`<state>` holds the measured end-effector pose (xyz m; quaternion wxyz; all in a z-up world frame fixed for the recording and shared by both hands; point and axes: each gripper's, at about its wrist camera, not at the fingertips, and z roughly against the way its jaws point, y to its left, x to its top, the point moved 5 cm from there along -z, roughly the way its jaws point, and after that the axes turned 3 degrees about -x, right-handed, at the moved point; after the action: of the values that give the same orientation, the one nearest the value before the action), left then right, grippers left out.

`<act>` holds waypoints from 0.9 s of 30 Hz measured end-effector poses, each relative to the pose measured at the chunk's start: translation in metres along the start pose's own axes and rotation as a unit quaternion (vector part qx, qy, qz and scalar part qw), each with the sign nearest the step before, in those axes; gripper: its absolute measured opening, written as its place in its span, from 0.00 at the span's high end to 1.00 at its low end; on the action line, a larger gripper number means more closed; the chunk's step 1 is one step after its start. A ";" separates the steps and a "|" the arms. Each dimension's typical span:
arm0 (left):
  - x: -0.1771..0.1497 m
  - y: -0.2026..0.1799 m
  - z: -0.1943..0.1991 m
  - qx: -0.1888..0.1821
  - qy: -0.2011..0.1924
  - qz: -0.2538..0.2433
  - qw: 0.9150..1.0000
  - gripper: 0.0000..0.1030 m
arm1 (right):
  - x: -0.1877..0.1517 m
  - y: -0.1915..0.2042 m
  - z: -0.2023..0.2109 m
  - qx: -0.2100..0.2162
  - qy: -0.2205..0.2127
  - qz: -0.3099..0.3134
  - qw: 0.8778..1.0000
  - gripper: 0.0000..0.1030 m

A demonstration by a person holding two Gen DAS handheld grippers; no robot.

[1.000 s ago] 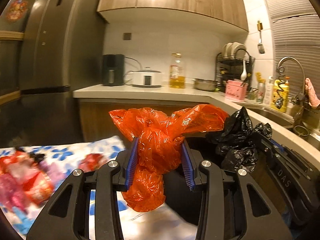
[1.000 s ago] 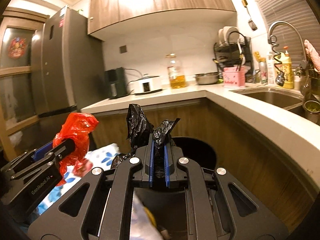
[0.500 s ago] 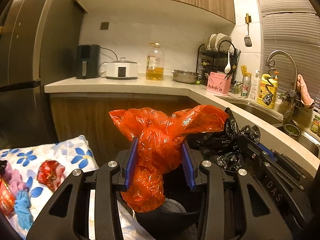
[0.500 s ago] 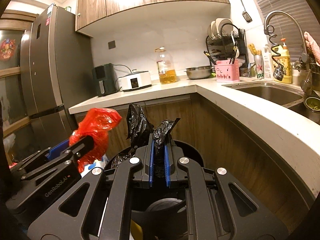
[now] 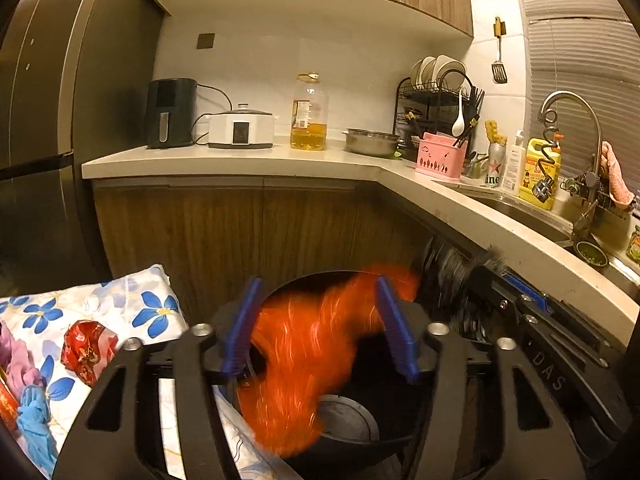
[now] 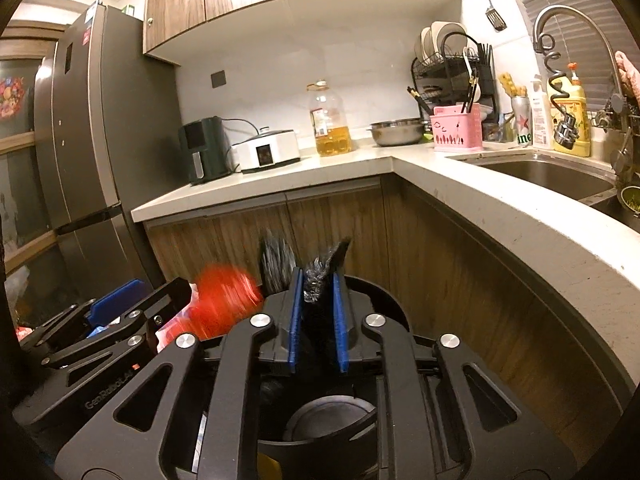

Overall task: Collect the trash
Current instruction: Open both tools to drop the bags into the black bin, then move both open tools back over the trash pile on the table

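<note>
Left gripper (image 5: 320,328) spread wide, blue pads clear of the orange bag (image 5: 304,364), which shows as a motion-blurred streak between the jaws, above the mouth of the black bin (image 5: 360,436). Right gripper (image 6: 316,320) parted as well, with the black bag (image 6: 316,280) in the gap between its pads; contact with the pads not clear, the bag's top blurred. Both grippers side by side above the same bin, against the wooden cabinet front (image 5: 224,232). Left of the bin, a floral cloth (image 5: 132,304) with a crumpled red wrapper (image 5: 86,344) lying on it. Beyond, a countertop (image 6: 360,160) carrying an oil bottle (image 6: 330,120).
</note>
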<state>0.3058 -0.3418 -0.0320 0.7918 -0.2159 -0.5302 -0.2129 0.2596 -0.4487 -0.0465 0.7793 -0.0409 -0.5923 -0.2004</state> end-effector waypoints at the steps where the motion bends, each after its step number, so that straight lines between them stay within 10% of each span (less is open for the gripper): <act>1: 0.000 0.001 0.000 0.000 -0.002 0.002 1.000 0.35 | 0.000 -0.001 -0.001 0.000 0.001 -0.002 1.000 0.82; 27: -0.027 0.051 0.083 0.135 0.001 0.030 0.990 0.06 | -0.021 0.014 0.045 -0.017 0.014 0.006 1.000 0.10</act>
<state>0.2635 -0.2501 -0.0349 0.8204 -0.1228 -0.5463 -0.1156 0.2195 -0.4171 -0.0509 0.7881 -0.0550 -0.5772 -0.2066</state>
